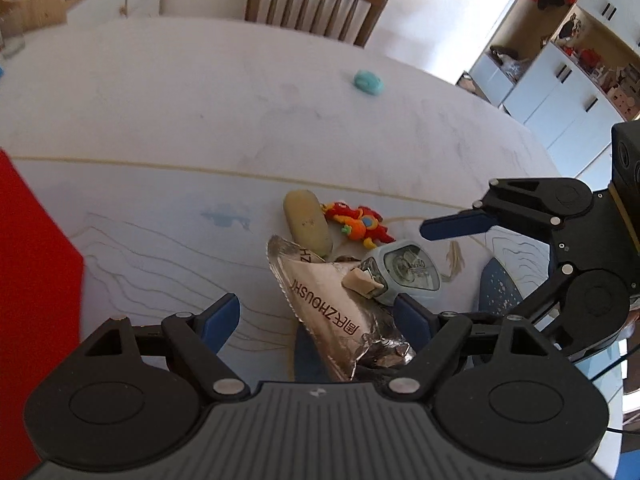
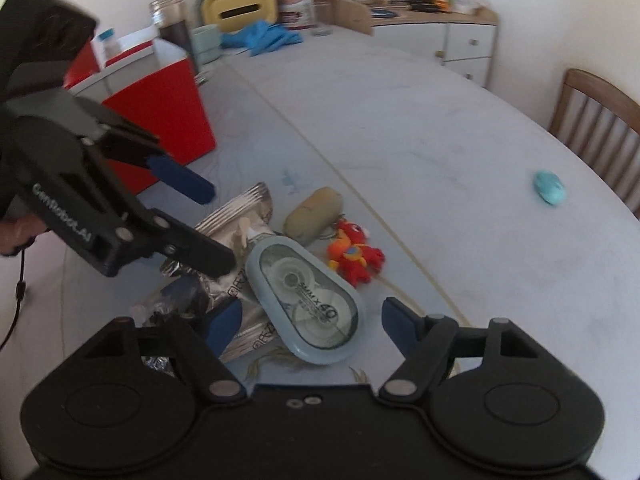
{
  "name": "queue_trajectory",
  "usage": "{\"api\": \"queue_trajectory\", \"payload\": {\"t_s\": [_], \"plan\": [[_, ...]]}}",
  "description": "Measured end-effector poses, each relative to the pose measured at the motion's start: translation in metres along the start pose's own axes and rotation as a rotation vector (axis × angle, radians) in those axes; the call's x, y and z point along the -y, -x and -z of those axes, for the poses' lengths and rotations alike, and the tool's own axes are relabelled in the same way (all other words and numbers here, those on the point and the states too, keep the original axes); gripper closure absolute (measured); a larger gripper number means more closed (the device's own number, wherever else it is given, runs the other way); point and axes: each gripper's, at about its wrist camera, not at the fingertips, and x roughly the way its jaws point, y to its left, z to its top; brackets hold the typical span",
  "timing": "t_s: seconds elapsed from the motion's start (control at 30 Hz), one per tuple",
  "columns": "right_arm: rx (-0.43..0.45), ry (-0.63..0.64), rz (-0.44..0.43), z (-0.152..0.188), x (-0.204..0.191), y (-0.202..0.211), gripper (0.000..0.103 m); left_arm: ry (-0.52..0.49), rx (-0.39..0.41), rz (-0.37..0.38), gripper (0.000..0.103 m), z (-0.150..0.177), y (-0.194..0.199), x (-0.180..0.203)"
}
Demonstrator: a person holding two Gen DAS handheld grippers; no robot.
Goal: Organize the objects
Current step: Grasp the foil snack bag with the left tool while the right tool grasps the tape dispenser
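A pile lies on the table: a silver foil packet (image 1: 324, 300) (image 2: 240, 216), a blue-grey correction tape dispenser (image 1: 408, 276) (image 2: 308, 300), a tan oval case (image 1: 307, 226) (image 2: 314, 216) and a red-orange toy (image 1: 358, 224) (image 2: 354, 256). My left gripper (image 1: 320, 320) (image 2: 216, 224) is open above the foil packet. My right gripper (image 2: 312, 324) is open around the tape dispenser's near end; one of its fingers (image 1: 460, 226) shows in the left wrist view.
A red box (image 2: 160, 120) (image 1: 36, 280) stands left of the pile. A small teal object (image 1: 368, 82) (image 2: 550, 188) lies far out on the table. A wooden chair (image 1: 316, 4) stands behind. Jars, a yellow container and blue cloth (image 2: 260, 38) sit at the far end.
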Motion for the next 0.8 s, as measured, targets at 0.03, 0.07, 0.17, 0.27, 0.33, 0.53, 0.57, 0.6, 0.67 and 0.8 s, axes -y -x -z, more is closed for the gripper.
{"api": "queue_trajectory", "payload": {"t_s": [0.03, 0.07, 0.17, 0.27, 0.33, 0.53, 0.57, 0.6, 0.67, 0.8], "plan": [[-0.003, 0.006, -0.012, -0.001, 0.001, -0.001, 0.027, 0.008, -0.009, 0.013, 0.019, -0.001, -0.002, -0.001], [-0.005, 0.009, -0.025, -0.002, 0.003, -0.002, 0.027, 0.021, -0.018, 0.03, 0.019, -0.002, -0.005, -0.003], [-0.01, 0.007, -0.053, -0.002, 0.009, -0.002, 0.028, 0.044, -0.031, 0.055, 0.019, -0.003, -0.01, -0.007], [-0.018, 0.012, -0.076, -0.001, 0.012, -0.004, 0.031, 0.043, -0.043, 0.069, 0.02, -0.004, -0.013, -0.006], [-0.021, 0.016, -0.087, -0.001, 0.013, -0.004, 0.034, 0.029, -0.049, 0.079, 0.025, -0.005, -0.015, -0.003], [-0.025, -0.006, -0.09, 0.002, 0.022, -0.005, 0.05, -0.007, -0.057, 0.08, 0.044, -0.006, -0.016, 0.004], [-0.02, -0.009, -0.084, 0.004, 0.021, -0.004, 0.05, -0.008, -0.056, 0.08, 0.047, -0.005, -0.015, 0.004], [-0.015, -0.007, -0.073, 0.005, 0.02, -0.004, 0.05, -0.011, -0.055, 0.078, 0.049, -0.005, -0.015, 0.005], [-0.009, -0.005, -0.044, 0.008, 0.017, -0.002, 0.05, -0.021, -0.051, 0.076, 0.051, -0.004, -0.013, 0.006], [0.022, -0.054, 0.01, 0.015, 0.015, 0.008, 0.051, -0.059, -0.032, 0.052, 0.056, -0.001, -0.009, 0.013]]}}
